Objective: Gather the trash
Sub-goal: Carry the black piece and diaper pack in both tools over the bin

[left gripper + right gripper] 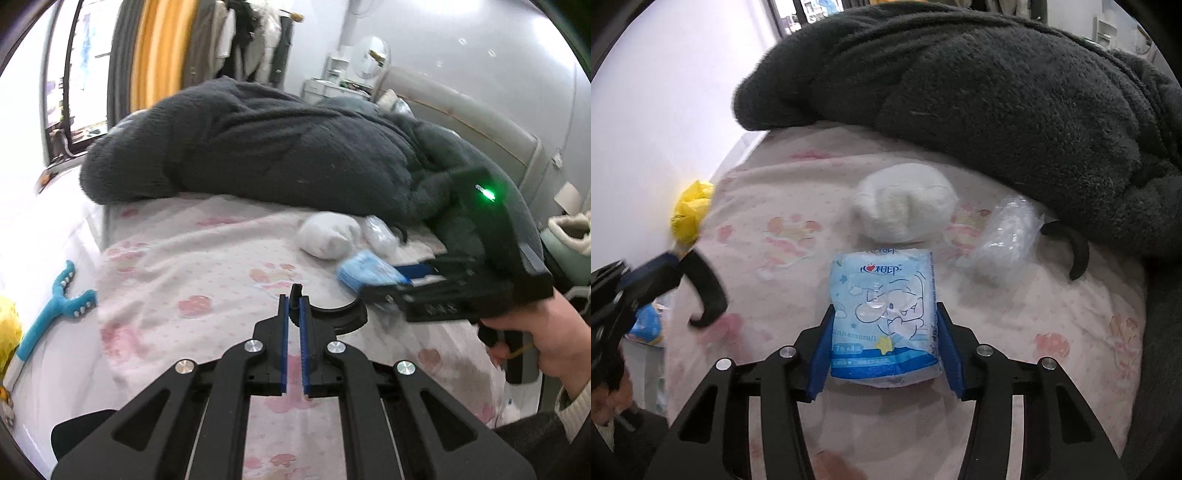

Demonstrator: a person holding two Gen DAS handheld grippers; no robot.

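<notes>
Between the blue pads of the right gripper (884,332) sits a pale blue tissue pack (886,317), the jaws drawn in against its two sides and pinching it on the pink printed bedsheet (798,184). At twelve o'clock from the pack lies a white fluffy ball (903,203), touching its far edge; at two o'clock, a crumpled clear plastic wrapper (1004,236); beyond both, a dark grey blanket (979,92). Over at nine o'clock the left gripper (293,301) is pressed together on a curved black hook-like piece (332,314), with a yellow bag (690,214) behind it. The pack is soft and slick, so a shallow squeeze may let it slip out on lifting. The hold could also snag the sheet beneath.
</notes>
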